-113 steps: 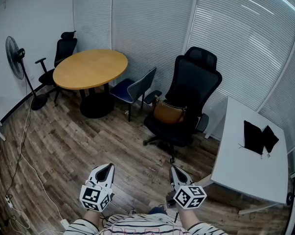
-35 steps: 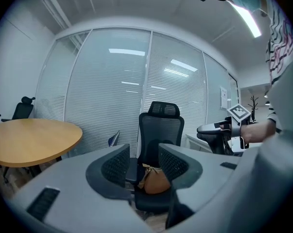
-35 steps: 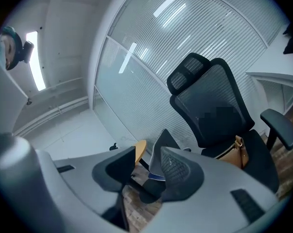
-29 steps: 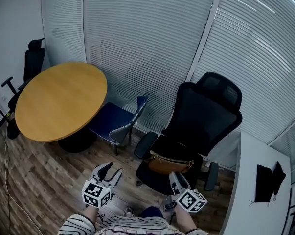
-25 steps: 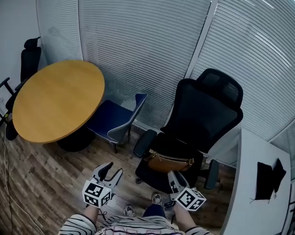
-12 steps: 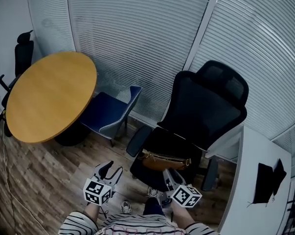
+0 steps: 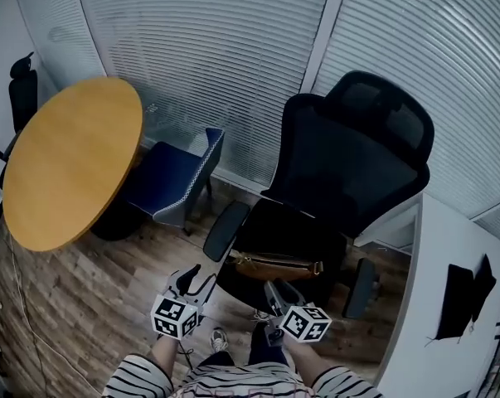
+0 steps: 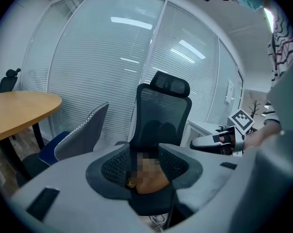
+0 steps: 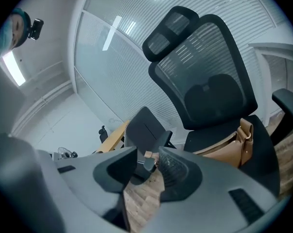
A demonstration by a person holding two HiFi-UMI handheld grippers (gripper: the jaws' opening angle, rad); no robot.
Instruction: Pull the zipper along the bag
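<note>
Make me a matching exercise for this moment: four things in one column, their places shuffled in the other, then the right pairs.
1. brown bag
2. round wooden table
3. blue chair
4. black fabric item

A. on the white desk at the right
B. on the seat of the black office chair
C. far left in the head view
D. between the table and that office chair

Pairs: 1-B, 2-C, 3-D, 4-A

left gripper (image 7: 196, 279): jaws apart, empty, tilted slightly down | right gripper (image 7: 281, 293): jaws apart, just been closing a little, empty, tilted slightly down | both held forward, side by side
</note>
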